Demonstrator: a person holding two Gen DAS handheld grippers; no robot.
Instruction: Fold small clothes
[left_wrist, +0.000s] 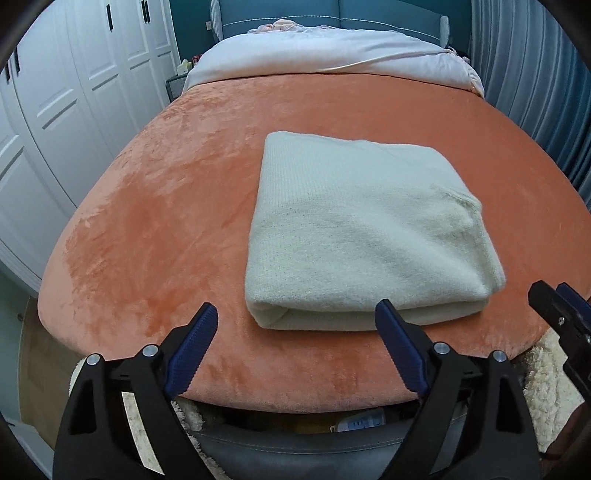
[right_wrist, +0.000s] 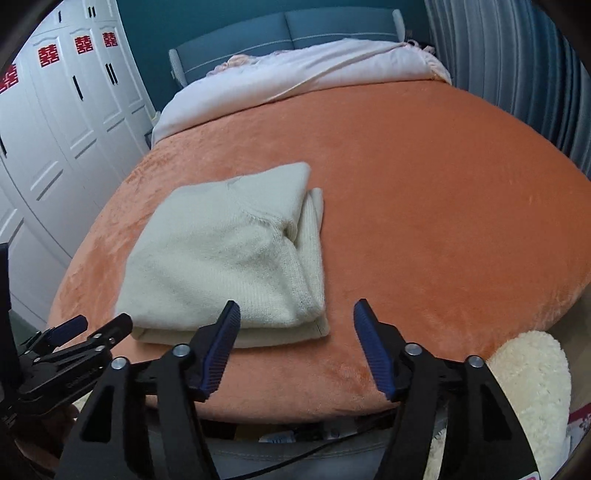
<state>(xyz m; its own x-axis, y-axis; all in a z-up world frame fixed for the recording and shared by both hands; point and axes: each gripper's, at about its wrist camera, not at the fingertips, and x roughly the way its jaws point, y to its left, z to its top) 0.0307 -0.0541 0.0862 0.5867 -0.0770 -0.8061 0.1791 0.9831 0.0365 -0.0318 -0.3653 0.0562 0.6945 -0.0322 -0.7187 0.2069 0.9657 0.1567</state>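
Note:
A cream knit garment (left_wrist: 354, 236) lies folded into a thick rectangle on the orange bedspread (left_wrist: 155, 221), near the bed's front edge. It also shows in the right wrist view (right_wrist: 229, 254), where its layered edges face right. My left gripper (left_wrist: 295, 314) is open and empty, just in front of the garment's near fold. My right gripper (right_wrist: 295, 310) is open and empty, at the garment's near right corner. The right gripper shows at the right edge of the left wrist view (left_wrist: 561, 314). The left gripper shows at the lower left of the right wrist view (right_wrist: 88, 325).
A pale quilt (left_wrist: 325, 51) is bunched at the head of the bed, before a blue headboard (right_wrist: 280, 33). White wardrobe doors (left_wrist: 62, 110) stand along the left. Grey curtains (right_wrist: 517, 66) hang on the right. A fluffy cream cushion (right_wrist: 532, 391) lies below the bed's front edge.

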